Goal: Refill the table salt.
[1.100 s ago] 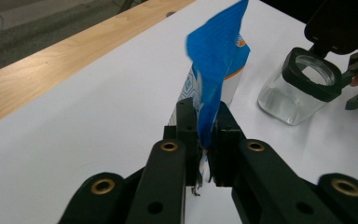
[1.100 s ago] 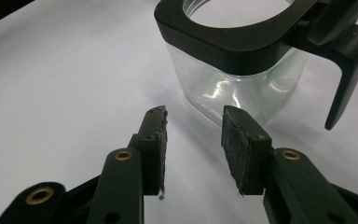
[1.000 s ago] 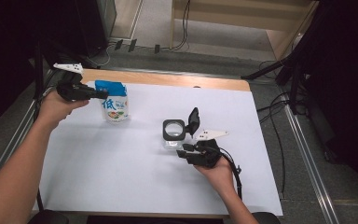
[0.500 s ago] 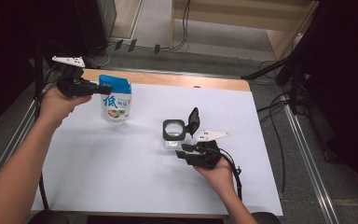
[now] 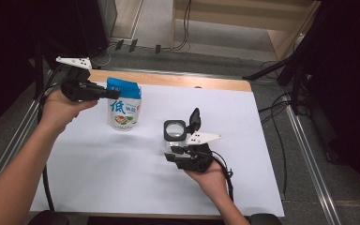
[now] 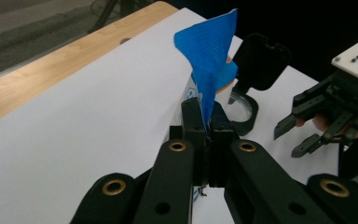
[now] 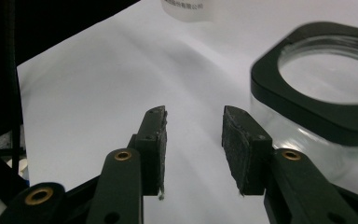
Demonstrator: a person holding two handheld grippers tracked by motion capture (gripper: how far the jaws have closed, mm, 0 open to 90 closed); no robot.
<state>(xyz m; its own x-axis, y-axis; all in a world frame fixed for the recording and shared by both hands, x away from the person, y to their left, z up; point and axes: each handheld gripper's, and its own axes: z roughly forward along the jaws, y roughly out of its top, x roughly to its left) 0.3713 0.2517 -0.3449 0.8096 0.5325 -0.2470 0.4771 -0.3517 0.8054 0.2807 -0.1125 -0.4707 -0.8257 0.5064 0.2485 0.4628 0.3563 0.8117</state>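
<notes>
left gripper [image 6: 204, 133] clamped on blue pouch top [image 6: 209, 60]; open jar [image 6: 242, 105] and right gripper [image 6: 303, 135] beyond.

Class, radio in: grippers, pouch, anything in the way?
Left gripper shut on pouch top. Right gripper open, empty, beside jar. Nothing in the way.

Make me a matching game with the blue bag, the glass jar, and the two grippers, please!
Things:
1. blue bag
2. glass jar
3. left gripper
4. right gripper

States:
a. jaws apart, nothing between them
b. lid flipped up, mouth open
c. pinched at its top edge
d. shut on the bag's top

Right pairs: 1-c, 2-b, 3-d, 4-a
</notes>
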